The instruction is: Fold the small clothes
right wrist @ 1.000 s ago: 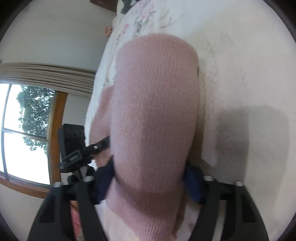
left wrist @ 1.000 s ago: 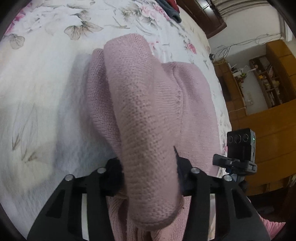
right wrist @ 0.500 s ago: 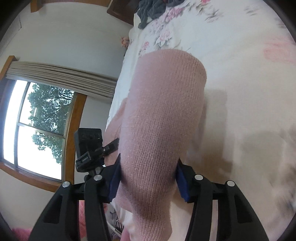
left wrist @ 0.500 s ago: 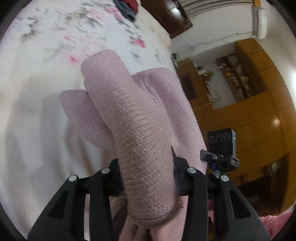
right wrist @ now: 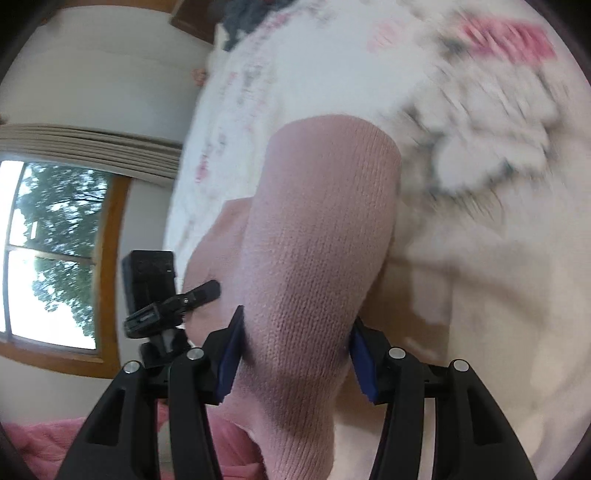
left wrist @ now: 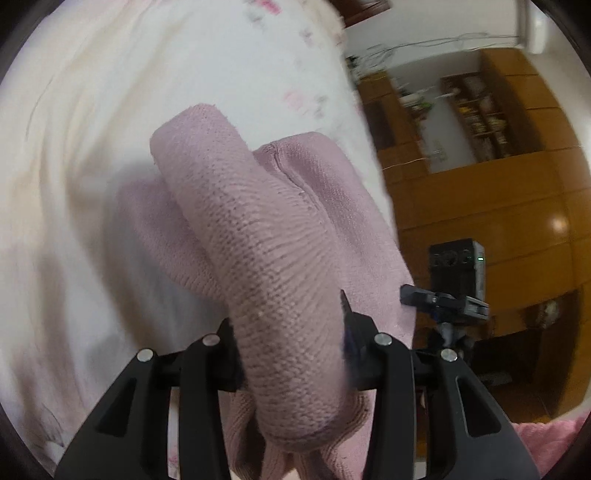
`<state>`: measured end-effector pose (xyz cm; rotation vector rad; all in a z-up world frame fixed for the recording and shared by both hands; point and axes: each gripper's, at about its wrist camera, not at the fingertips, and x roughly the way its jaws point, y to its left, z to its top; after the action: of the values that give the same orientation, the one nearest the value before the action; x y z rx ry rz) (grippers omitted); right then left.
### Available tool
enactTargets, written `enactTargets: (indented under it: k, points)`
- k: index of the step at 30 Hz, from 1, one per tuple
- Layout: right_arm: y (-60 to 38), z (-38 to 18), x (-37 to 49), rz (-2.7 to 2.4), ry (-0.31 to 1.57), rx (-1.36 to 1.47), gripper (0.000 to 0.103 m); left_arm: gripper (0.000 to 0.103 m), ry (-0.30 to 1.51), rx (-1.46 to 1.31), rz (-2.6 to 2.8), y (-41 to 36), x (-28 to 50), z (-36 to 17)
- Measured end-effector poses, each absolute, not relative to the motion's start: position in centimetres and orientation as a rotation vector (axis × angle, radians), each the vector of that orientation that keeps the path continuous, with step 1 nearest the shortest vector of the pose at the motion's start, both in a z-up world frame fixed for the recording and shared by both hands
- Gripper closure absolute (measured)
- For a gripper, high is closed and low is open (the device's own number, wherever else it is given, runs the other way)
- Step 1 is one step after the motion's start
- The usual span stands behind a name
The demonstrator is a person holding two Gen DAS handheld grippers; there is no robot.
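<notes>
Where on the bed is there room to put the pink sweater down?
The bedspread lies bare left of the pink sweater in the left wrist view, and right of it in the right wrist view. It is crowded by both tongs, left and right, and dark clothes lie at the far end.

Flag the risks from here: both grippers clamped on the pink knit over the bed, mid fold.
1. Both the left gripper and right gripper pinch a thick bunched roll of the pink sweater, not a flat edge; layers could slip out unevenly and skew the fold.
2. The bedsheet is motion-blurred, suggesting fast movement; loose knit may swing or drag.
3. The fabric fills both wrist views, so where it lands is hard to judge.
</notes>
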<state>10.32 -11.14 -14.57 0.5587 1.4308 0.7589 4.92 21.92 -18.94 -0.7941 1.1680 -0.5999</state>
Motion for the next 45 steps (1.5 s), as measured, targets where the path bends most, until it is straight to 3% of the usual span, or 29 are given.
enactTargets:
  k: [6,10,13,24,30,32,36,45]
  points:
    - [-10.1,-17.5,8.1,0.698,1.420,0.498,0.041,0.059,1.182,-0.751,-0.542,22.8,4.1,-22.1]
    - [-10.3,-17.4,7.3,0.670,1.410,0.480,0.036,0.046,1.198,-0.734,-0.480,23.4,4.4,-22.3]
    - [-9.9,-16.8,6.7,0.654,1.422,0.463,0.031,0.046,1.209,-0.706,-0.439,23.9,3.4,-21.1]
    - [-13.1,-15.0,1.0,0.643,1.411,0.446,0.030,0.048,1.161,-0.612,-0.403,24.6,-4.4,-14.9]
    - [-14.7,-15.4,-1.2,0.610,1.403,0.502,0.029,0.049,1.246,-0.558,-0.425,21.2,-6.6,-16.3]
    - [-14.8,-15.4,-1.6,0.610,1.404,0.510,0.029,0.050,1.273,-0.569,-0.420,20.0,-6.3,-17.0]
    - [-14.7,-15.5,-1.6,0.601,1.401,0.516,0.029,0.097,1.308,-0.599,-0.395,19.6,-6.1,-18.2]
    - [-14.6,-15.6,-1.9,0.620,1.396,0.506,0.029,0.098,1.227,-0.634,-0.355,24.9,-7.7,-15.9]
